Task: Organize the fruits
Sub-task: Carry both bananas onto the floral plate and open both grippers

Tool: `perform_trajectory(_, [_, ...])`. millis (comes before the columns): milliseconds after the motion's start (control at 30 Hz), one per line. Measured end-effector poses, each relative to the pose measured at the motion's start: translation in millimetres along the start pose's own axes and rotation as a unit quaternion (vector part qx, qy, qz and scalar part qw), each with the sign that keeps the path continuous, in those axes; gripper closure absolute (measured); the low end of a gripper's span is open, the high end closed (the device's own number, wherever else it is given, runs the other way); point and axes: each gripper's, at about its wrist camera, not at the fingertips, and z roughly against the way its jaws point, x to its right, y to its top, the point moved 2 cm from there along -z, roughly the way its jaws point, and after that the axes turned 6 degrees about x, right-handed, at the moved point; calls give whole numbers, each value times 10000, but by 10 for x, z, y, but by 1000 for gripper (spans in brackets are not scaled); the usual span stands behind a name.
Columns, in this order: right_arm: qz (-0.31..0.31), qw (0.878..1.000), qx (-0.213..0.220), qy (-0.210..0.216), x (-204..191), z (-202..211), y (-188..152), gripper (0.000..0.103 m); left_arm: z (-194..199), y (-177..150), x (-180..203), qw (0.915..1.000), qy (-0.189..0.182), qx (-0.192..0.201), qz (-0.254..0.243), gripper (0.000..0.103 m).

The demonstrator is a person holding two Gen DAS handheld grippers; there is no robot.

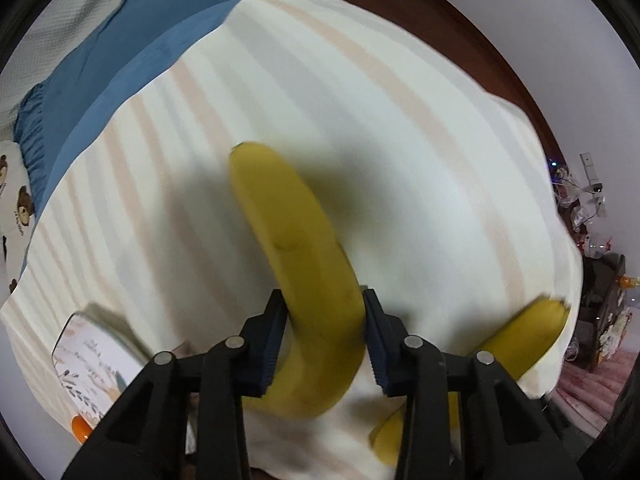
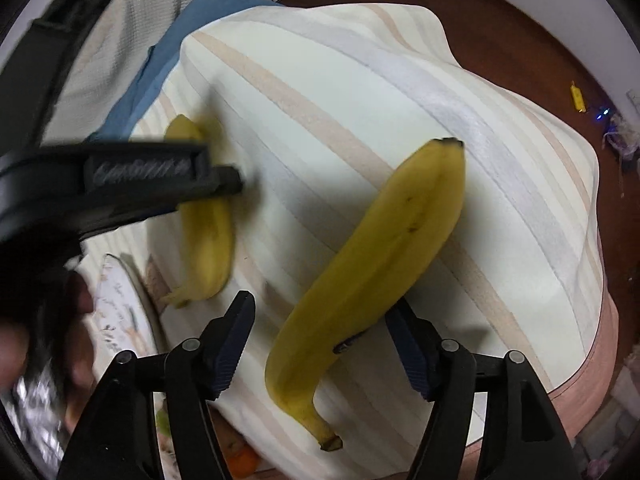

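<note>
Jaws of the left gripper (image 1: 325,334) pinch one banana (image 1: 298,264) mid-body over the striped cloth (image 1: 400,120), likely for balanced carrying, while the right gripper (image 2: 322,332) straddles a second banana (image 2: 376,264) lying there, wide apart.

Two bananas (image 2: 372,264) (image 2: 206,224) apart on cloth (image 2: 360,80), plate (image 2: 124,312) at left edge

A cream cloth (image 1: 400,128) with beige and grey stripes is spread over a surface. Blue fabric (image 1: 120,52) is seen beyond it, and a floral-printed tray (image 1: 94,364) at its left edge.
</note>
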Motion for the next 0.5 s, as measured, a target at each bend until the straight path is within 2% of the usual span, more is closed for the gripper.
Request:
perform_trajectory(33, [113,9999,25,-129,-9,-2,-16,39,6,-58,-30,10000,23,5,14,71])
perform_trajectory(67, [240,9995,42,-199,-14,7,-28,49,11,-126,-54,10000,36,5,22,71])
perform_trajectory(200, [690,9975,-171,-48,40,115,-99,54,13,-430,-78,10000,4,28,18,71])
perform_trajectory(333, [1312,9900,-502,-155,163,264,-253,57,5,-689,-30,9998,-186,-69,34,71])
perform_trajectory(400, [1452,9872,-616,-246,241,283,-323,57,-49,-729,-7,9999,-104,-53,-53,68])
perform_trajectory(500, [1320,9886,-654,-308,312,216,-372,56,-232,-672,42,9998,-92,-154,-19,65])
